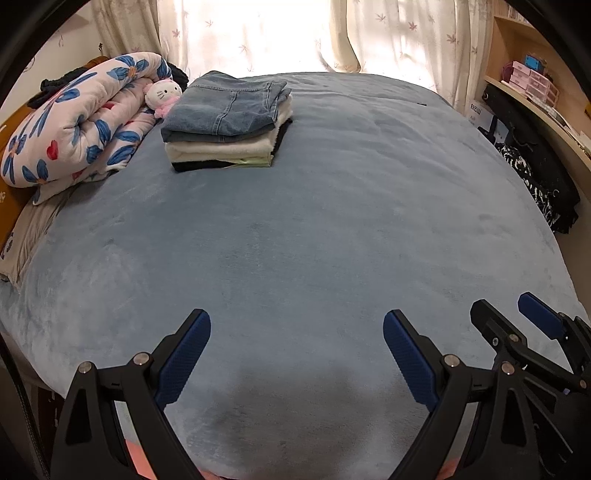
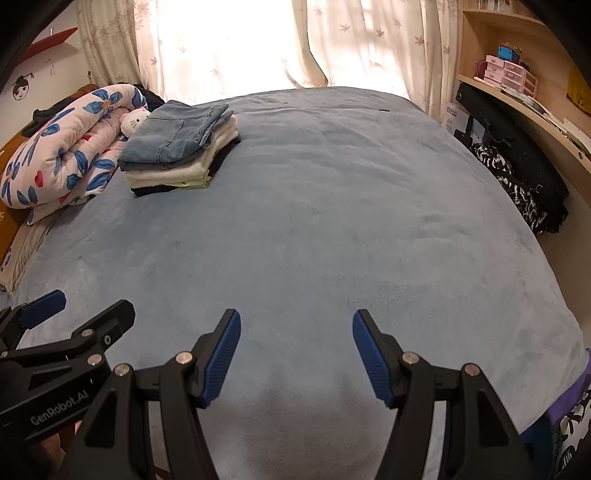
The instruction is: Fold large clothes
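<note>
A stack of folded clothes (image 1: pixel 225 125) (image 2: pixel 177 147) sits at the far left of the blue bed (image 1: pixel 314 221) (image 2: pixel 332 221), with folded denim jeans (image 1: pixel 229 105) (image 2: pixel 173 129) on top, cream pieces under them and a black one at the bottom. My left gripper (image 1: pixel 296 323) hovers open over the bed's near part, nothing between its blue pads. My right gripper (image 2: pixel 296 319) is open beside it, also holding nothing. Each gripper appears at the edge of the other's view: the right gripper (image 1: pixel 506 314) and the left gripper (image 2: pixel 92 301).
A rolled floral quilt (image 1: pixel 74 118) (image 2: pixel 62 147) and a white cat plush (image 1: pixel 162 94) (image 2: pixel 135 120) lie at the bed's left. Dark clothes (image 1: pixel 535 181) (image 2: pixel 524 184) hang off the right side below a wooden desk with pink boxes (image 2: pixel 506 72). Curtains (image 1: pixel 258 33) close the back.
</note>
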Tool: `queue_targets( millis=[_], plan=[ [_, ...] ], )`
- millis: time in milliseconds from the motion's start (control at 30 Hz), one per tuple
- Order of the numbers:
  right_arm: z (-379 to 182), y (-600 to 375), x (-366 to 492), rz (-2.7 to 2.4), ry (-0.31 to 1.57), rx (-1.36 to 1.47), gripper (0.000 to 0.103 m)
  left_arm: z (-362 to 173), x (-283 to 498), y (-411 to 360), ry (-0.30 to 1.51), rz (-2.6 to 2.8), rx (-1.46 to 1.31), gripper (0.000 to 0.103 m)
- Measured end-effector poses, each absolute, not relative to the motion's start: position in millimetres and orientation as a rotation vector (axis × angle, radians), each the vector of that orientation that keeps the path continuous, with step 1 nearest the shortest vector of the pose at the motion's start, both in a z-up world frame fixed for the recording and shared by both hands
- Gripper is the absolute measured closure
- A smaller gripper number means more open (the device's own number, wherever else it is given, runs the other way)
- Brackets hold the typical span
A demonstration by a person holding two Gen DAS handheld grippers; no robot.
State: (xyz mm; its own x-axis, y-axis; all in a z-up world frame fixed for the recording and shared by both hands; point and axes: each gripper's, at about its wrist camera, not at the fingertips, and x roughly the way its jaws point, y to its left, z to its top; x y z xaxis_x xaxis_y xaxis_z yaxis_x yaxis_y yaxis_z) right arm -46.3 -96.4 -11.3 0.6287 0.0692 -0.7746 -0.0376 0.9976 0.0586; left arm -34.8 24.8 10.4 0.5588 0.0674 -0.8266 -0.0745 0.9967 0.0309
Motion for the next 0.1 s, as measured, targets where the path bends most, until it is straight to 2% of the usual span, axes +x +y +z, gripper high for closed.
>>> queue_targets(
  millis=[100],
  plan=[
    [-12.4,-94.6,-46.0,0.061,0.892,0.036,0.039,8.8,-33.4,26.4,0.986,0.08,-0.015,0.009]
  ],
)
